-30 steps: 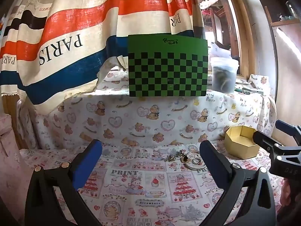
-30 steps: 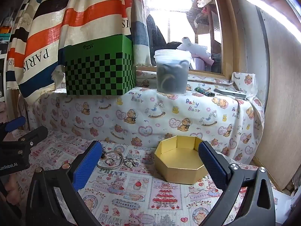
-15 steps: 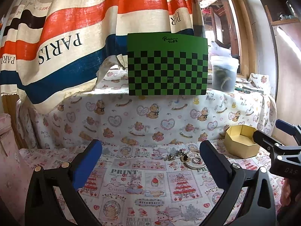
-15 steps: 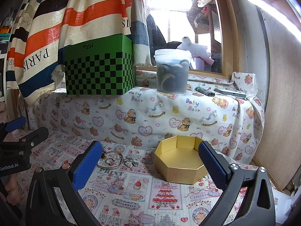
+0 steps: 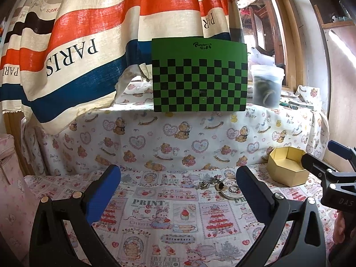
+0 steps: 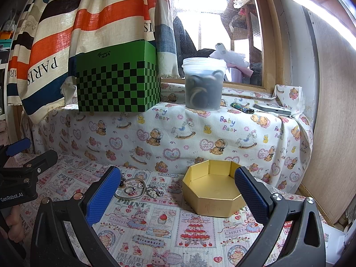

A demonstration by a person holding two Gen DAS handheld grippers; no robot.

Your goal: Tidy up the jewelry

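on the printed cloth nothing has shifted this past second: jewelry pile (image 6: 135,188) untouched, gold box (image 6: 213,197) empty, my left gripper (image 5: 178,191) and right gripper (image 6: 175,191) both spread wide, sorting unstarted.

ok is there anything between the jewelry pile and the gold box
Nothing visible. The jewelry pile lies on the printed cloth just left of the open gold box, with only a bare strip of cloth between them. Both grippers hover open, holding nothing.

2 low forward views, shared gold box (image 5: 288,169)
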